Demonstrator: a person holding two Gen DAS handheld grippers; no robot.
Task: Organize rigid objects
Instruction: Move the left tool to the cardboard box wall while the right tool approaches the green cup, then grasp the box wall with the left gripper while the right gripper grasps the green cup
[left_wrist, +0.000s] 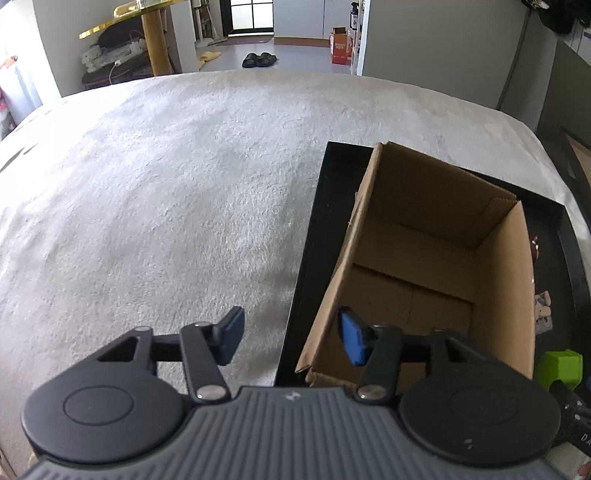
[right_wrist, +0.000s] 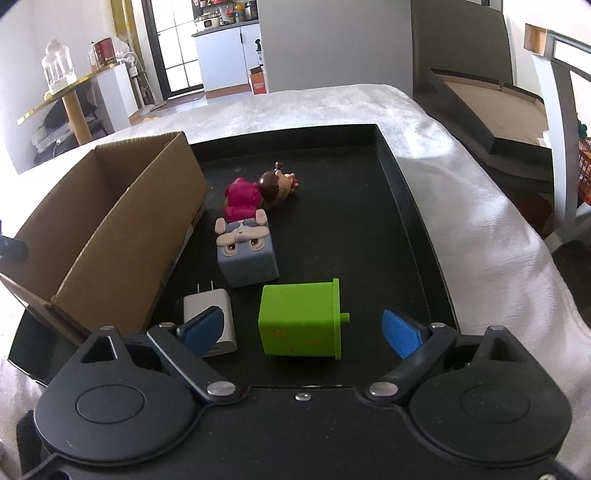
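An open, empty cardboard box (left_wrist: 436, 266) stands on a black tray (left_wrist: 306, 251); it also shows in the right wrist view (right_wrist: 122, 229) at the tray's (right_wrist: 369, 236) left. My left gripper (left_wrist: 291, 339) is open, its fingers straddling the box's near-left wall. My right gripper (right_wrist: 301, 330) is open and empty around a green block (right_wrist: 299, 319) lying on the tray. A white plug charger (right_wrist: 212, 314) lies beside the left fingertip. A grey cat-face cube (right_wrist: 245, 251) and a pink-dressed doll (right_wrist: 258, 192) lie farther back.
The tray sits on a white fuzzy cloth (left_wrist: 166, 192) over the table. A dark chair with a cardboard sheet (right_wrist: 491, 96) stands to the right. A gold-edged side table (left_wrist: 147, 29) and slippers (left_wrist: 258, 59) lie beyond the far edge.
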